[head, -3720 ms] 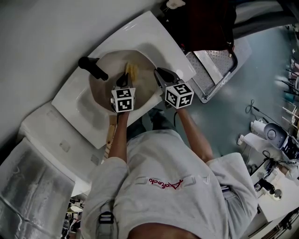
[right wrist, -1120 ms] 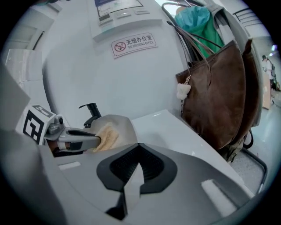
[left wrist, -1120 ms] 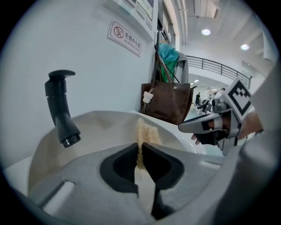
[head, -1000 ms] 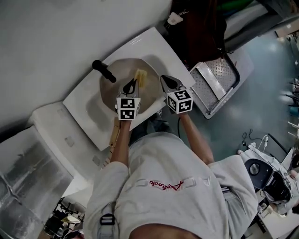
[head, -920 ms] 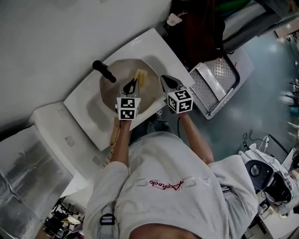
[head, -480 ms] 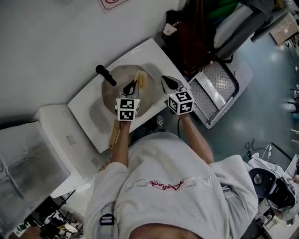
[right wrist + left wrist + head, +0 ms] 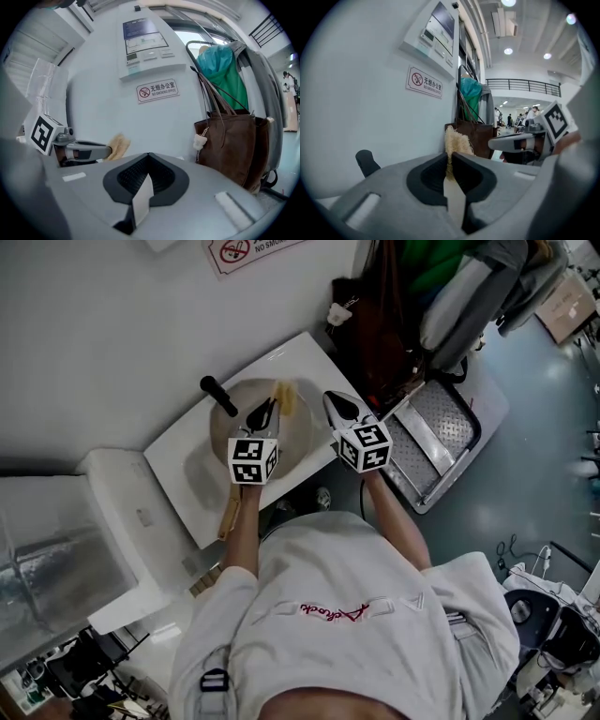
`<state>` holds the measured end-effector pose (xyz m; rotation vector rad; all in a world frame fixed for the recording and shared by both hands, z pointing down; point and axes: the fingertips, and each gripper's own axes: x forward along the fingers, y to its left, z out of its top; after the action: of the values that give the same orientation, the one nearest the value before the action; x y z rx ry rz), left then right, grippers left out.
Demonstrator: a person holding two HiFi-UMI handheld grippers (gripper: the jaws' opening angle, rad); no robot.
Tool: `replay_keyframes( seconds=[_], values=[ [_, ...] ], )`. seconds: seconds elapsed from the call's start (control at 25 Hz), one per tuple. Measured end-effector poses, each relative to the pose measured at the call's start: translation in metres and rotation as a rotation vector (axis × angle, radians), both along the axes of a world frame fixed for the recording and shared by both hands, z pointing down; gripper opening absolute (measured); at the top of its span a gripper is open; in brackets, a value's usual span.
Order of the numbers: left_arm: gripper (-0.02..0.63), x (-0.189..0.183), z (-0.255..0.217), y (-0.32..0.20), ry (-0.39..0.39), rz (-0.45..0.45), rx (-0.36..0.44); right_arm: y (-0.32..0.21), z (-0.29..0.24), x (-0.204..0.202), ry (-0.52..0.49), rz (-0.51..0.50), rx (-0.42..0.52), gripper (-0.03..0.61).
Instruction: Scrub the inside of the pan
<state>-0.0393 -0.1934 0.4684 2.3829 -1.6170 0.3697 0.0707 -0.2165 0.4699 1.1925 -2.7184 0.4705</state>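
A white wall (image 7: 112,343) fills the upper left of the head view, with a no-smoking sign (image 7: 253,251) at the top edge. The person's pale shirt (image 7: 337,624) takes up the lower middle. A white sink unit (image 7: 187,474) runs diagonally across the centre. To the right of it is a ribbed metal platform (image 7: 441,442), and above that hangs a brown bag (image 7: 384,324).

The pan (image 7: 234,432) sits in the sink's basin just above the middle of the frame. Its black handle (image 7: 217,395) points to the upper left.

The left gripper (image 7: 267,409) reaches over the inside of the pan. In the left gripper view its jaws are clamped on a pale fibrous scrubber (image 7: 453,143), which sticks up beyond the tips. The pan handle shows at that view's lower left. From the head view I cannot tell whether the scrubber touches the pan.

The right gripper (image 7: 336,404) is just to the right of the pan's rim, over the sink's edge. In the right gripper view its jaws are pressed together with nothing between them. That view also shows the left gripper with the scrubber at mid left, the sign on the wall, and the brown bag at the right.
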Motion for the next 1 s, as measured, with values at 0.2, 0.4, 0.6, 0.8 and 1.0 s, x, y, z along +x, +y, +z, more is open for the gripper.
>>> replay_keyframes(
  seconds=[0.2,0.4,0.6,0.8,1.0],
  values=[
    [0.026,-0.007,-0.007,0.014,0.065,-0.009,0.033,0.017,0.003,-0.006,0.005,-0.002,-0.001,0.005],
    [0.026,-0.019,-0.013,0.032,0.104,-0.014,0.059,0.037,-0.003,-0.017,0.009,0.001,0.017,0.003],
    [0.026,-0.03,-0.021,0.062,0.135,-0.006,0.072,0.069,-0.015,-0.029,0.004,0.013,0.042,0.004],
    [0.026,-0.038,-0.026,0.098,0.132,0.016,0.083,0.107,-0.02,-0.041,-0.004,0.029,0.056,0.005],
    [0.026,-0.038,-0.022,0.137,0.137,0.026,0.081,0.148,-0.018,-0.044,0.013,0.037,0.058,0.004]
  ],
)
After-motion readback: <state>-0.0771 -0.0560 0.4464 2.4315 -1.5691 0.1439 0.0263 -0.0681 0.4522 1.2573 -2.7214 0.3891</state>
